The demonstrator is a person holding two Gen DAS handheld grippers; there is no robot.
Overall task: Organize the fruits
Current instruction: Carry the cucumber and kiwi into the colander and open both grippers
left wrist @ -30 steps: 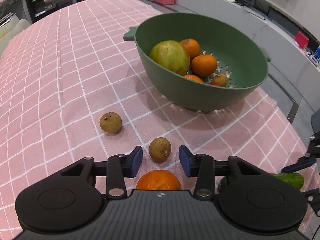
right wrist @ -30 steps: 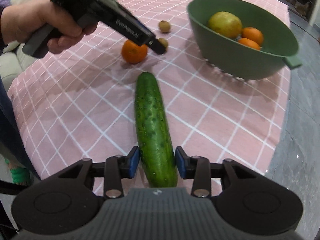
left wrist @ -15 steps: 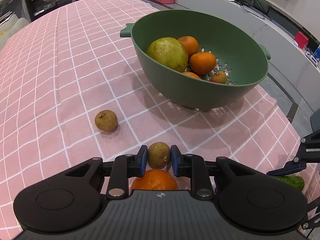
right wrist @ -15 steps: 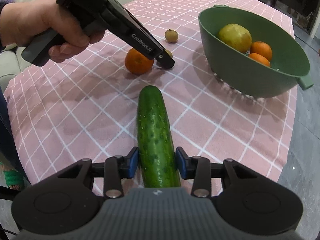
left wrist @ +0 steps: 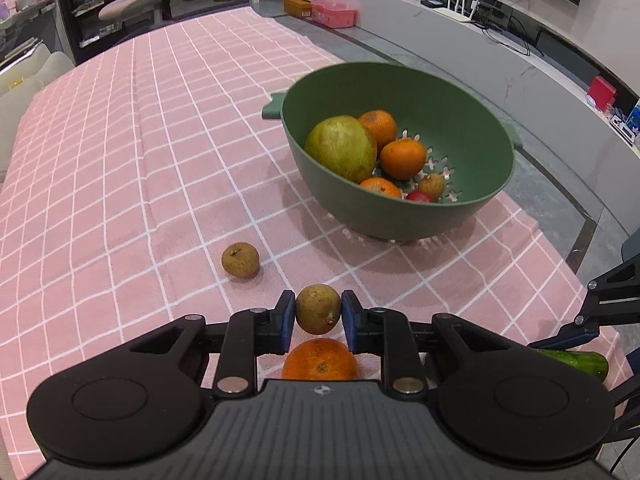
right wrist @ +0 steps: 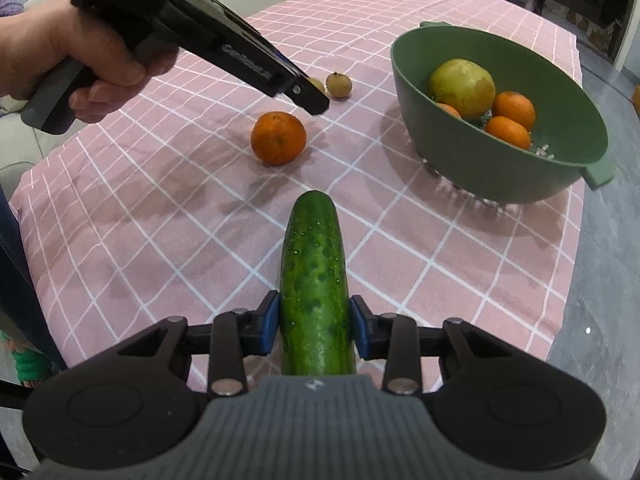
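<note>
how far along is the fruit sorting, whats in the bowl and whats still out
Done: the green bowl holds a large yellow-green fruit, three oranges, a small brown fruit and something red. In hand: the left claw is shut on a brown fruit; the right claw is closing around the cucumber. Left on the cloth: one orange and another brown fruit.

Pink checks, green bowl

The tablecloth is pink with white grid lines; the bowl is green, the cucumber dark green, the near orange bright orange.
</note>
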